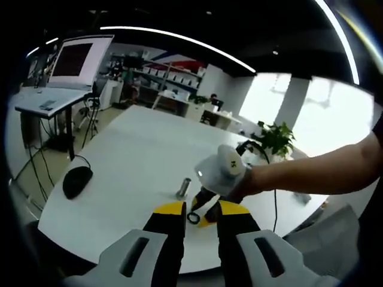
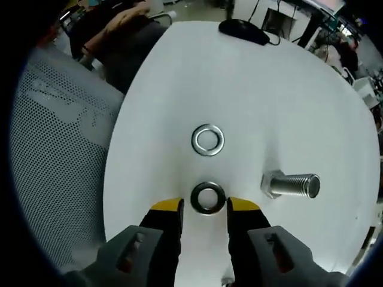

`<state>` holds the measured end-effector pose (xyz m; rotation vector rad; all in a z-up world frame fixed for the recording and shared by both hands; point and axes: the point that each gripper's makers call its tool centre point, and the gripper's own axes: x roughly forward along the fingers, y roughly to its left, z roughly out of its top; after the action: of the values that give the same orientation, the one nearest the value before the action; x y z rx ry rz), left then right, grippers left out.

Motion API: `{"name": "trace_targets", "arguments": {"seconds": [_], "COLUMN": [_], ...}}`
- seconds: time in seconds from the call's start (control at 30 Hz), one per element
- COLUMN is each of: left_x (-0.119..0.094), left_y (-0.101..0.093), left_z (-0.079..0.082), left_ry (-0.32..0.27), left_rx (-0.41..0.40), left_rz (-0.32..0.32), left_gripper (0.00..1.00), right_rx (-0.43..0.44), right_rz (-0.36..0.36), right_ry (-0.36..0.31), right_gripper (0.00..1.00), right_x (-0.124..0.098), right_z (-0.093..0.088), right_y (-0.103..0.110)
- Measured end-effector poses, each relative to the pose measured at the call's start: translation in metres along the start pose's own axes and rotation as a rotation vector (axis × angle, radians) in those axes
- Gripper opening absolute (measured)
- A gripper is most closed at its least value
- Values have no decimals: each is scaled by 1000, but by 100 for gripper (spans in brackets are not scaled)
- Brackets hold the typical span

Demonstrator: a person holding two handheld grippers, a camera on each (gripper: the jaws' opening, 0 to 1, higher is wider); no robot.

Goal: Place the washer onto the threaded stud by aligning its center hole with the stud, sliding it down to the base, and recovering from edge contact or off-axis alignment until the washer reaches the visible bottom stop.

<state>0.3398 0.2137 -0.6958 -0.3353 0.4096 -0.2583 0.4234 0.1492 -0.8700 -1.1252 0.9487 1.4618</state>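
The task is judged to be at its very start — nothing has yet been threaded onto the threaded stud (image 2: 291,184), which is seen at the right of the right gripper view, standing on its hex head on the white table (image 2: 287,89) with its shank bare. Two rings lie flat on the table: a dark washer (image 2: 208,198) at lower centre of that view, and a lighter, thinner ring (image 2: 207,140) above it, near but apart. The right gripper (image 2: 204,210) is seen with its yellow-tipped jaws standing apart on either side of the dark washer; whether the tips touch its rim cannot be told, and no clamping is evident. Grasping, lifting, aligning the hole with the stud and sliding down to the base are all judged still to be done. In the left gripper view the left gripper (image 1: 200,214) is held low at bottom centre, its jaws apart and nothing between them. Just beyond it the right gripper is seen from outside, pointed down at the table — carried by a gloved hand (image 1: 224,170) whose forearm reaches in from the right edge of the frame. The stud appears there as a small upright metal cylinder just left of centre, and a dark computer mouse (image 1: 77,180) rests at the left.
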Motion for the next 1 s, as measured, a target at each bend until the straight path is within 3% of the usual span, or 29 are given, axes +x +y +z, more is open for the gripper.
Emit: {"name": "trace_targets", "arguments": {"seconds": [0.1,0.43,0.83,1.0], "left_x": [0,0,0,-1], "left_y": [0,0,0,0], "left_z": [-1,0,1,2], "left_ry": [4,1,-6,-11], "left_rx": [0,1,-3,-7], "left_rz": [-2,-3,-5,-5], "left_gripper": [18,18,18,18], "right_rx": [-15,-16,-72,-89], "right_rz": [-1,-11,17,2], "right_ry": [-17,-16,-17,-19], "right_gripper": [26,22,22,22], "right_x": [0,-3,-39,-57], "right_z": [2,1,15,22], "right_y": [0,0,-4,-17]}}
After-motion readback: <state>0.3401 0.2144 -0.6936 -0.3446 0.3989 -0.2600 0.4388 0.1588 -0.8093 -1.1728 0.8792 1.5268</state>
